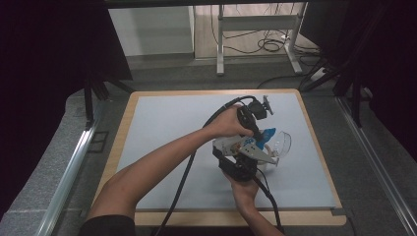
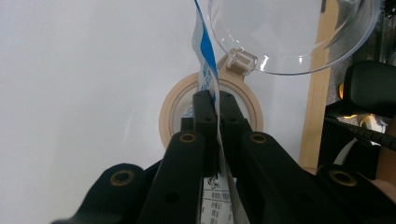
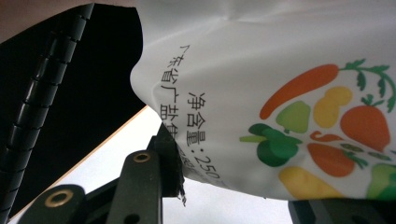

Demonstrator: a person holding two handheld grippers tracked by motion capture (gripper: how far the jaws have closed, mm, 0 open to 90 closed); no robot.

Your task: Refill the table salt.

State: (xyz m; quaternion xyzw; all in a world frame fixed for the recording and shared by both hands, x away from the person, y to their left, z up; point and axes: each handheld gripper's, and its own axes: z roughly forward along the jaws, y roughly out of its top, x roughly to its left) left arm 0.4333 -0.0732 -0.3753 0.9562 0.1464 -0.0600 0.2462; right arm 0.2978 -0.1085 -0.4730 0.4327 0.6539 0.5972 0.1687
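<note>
A white and blue bag (image 1: 231, 144) printed with vegetables hangs between both grippers at the mat's right side. My left gripper (image 1: 257, 133) comes down from above and is shut on the bag's thin blue-and-white top edge (image 2: 205, 51). In the left gripper view, my left gripper (image 2: 215, 95) has its pads pressed flat together on that edge. Below it stands a round jar with a tan rim (image 2: 166, 116) and its clear hinged lid (image 2: 289, 37) flipped open. My right gripper (image 3: 247, 182), held from the near side, is shut on the bag's body (image 3: 261, 56). The clear lid (image 1: 283, 141) lies to the right of the grippers.
A pale grey mat (image 1: 162, 128) covers a wooden-edged table (image 1: 123, 123). Black cables trail from both grippers toward the front edge. Dark curtains flank the table, and a desk frame (image 1: 255, 29) with floor cables stands behind it.
</note>
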